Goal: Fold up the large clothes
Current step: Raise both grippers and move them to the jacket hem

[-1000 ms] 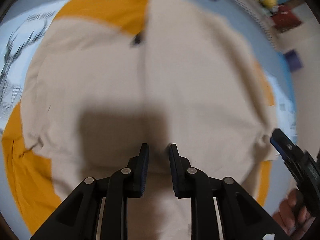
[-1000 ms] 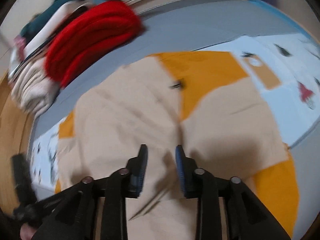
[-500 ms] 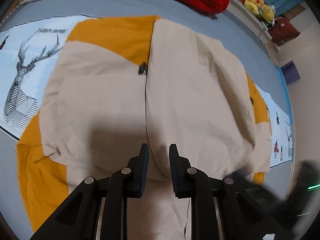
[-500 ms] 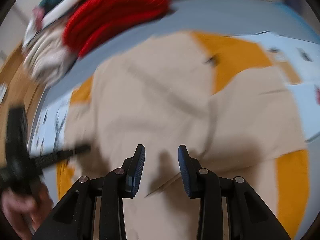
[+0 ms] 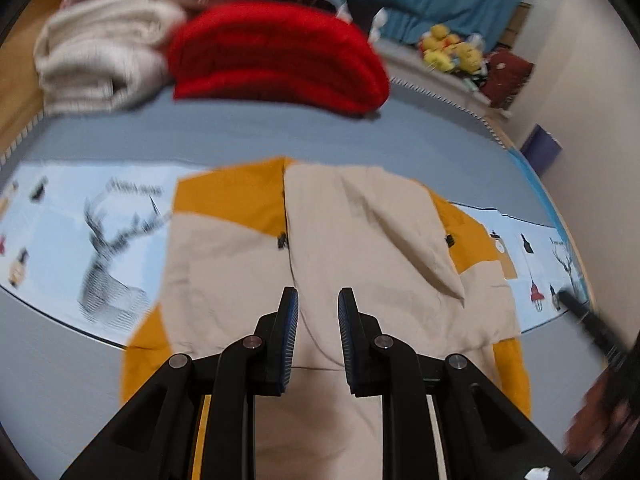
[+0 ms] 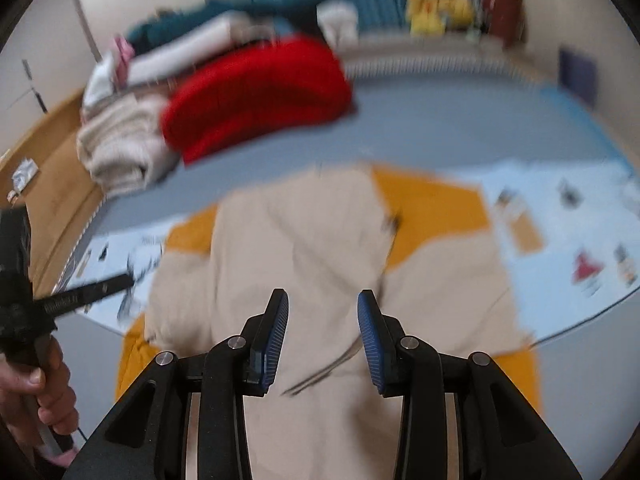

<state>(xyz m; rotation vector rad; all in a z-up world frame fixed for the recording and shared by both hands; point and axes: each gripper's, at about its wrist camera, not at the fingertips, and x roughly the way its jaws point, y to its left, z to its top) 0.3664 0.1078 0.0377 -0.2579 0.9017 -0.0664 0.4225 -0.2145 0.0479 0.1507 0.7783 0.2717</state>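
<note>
A large beige and mustard-yellow jacket (image 5: 360, 240) lies spread flat on the bed, its front seam running up the middle; it also fills the middle of the right wrist view (image 6: 300, 248). My left gripper (image 5: 318, 300) hovers above its near part, its jaws open by a narrow gap with nothing between them. My right gripper (image 6: 322, 300) hangs over the same garment, open wider and holding nothing. Each gripper shows blurred at the edge of the other's view: the right one (image 5: 592, 324), and the left one (image 6: 80, 288) in a hand (image 6: 40, 380).
A light blue printed mat (image 5: 80, 232) lies under the jacket on the grey bed sheet (image 5: 240, 132). At the back are a folded red garment (image 5: 276, 52), a cream folded pile (image 5: 100, 56) and yellow plush toys (image 5: 448, 48).
Both grippers have risen away from the jacket and tipped upward, so the whole garment and the pile of folded clothes at the back have come into view. Neither gripper took hold of anything.
</note>
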